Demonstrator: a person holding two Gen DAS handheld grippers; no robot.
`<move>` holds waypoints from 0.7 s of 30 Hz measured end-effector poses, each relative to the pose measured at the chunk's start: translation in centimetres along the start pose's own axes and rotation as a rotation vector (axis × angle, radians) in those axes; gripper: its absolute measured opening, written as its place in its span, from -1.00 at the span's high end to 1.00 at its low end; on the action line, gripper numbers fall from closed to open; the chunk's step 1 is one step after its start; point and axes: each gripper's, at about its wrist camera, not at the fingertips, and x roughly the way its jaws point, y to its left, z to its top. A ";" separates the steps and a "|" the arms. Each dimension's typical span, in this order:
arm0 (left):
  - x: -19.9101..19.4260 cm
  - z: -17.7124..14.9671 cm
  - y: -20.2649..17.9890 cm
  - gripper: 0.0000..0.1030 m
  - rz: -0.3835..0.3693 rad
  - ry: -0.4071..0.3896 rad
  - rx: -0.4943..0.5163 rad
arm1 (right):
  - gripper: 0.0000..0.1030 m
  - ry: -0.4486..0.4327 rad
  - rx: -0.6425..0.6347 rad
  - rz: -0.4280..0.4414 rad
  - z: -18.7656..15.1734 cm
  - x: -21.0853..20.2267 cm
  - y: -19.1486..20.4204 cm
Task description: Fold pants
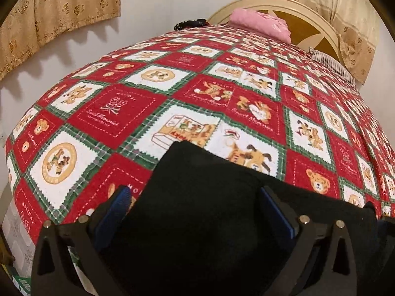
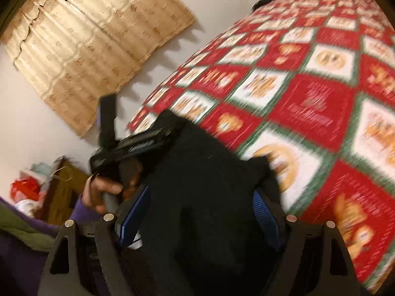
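The black pants (image 1: 197, 192) lie at the near edge of the bed, over a red, white and green patchwork bedspread (image 1: 138, 113). My left gripper (image 1: 195, 197) has its blue-padded fingers (image 1: 116, 207) spread wide with the black cloth bunched between them. In the blurred right wrist view the pants (image 2: 202, 185) fill the space between the blue pads (image 2: 266, 212) of my right gripper (image 2: 200, 207), also spread wide. The left hand with its gripper (image 2: 128, 148) shows just left of the cloth. Whether either gripper pinches the cloth is hidden.
A pink pillow (image 1: 261, 22) and a dark item (image 1: 190, 23) lie at the headboard (image 1: 284, 7). Curtains (image 1: 61, 12) hang on the white wall left of the bed. A wooden piece of furniture with red clutter (image 2: 27, 187) stands at the lower left.
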 end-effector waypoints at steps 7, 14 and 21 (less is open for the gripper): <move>0.0 -0.1 0.1 -1.00 -0.002 -0.002 0.001 | -0.60 0.116 0.008 0.111 -0.5 0.4 -0.7; 0.0 0.0 0.0 -1.00 -0.002 -0.002 0.001 | -0.63 0.204 0.032 0.272 -0.5 1.1 -1.0; 0.0 0.0 0.0 -1.00 -0.001 -0.002 0.002 | -0.64 0.108 0.046 0.248 1.3 3.9 -0.3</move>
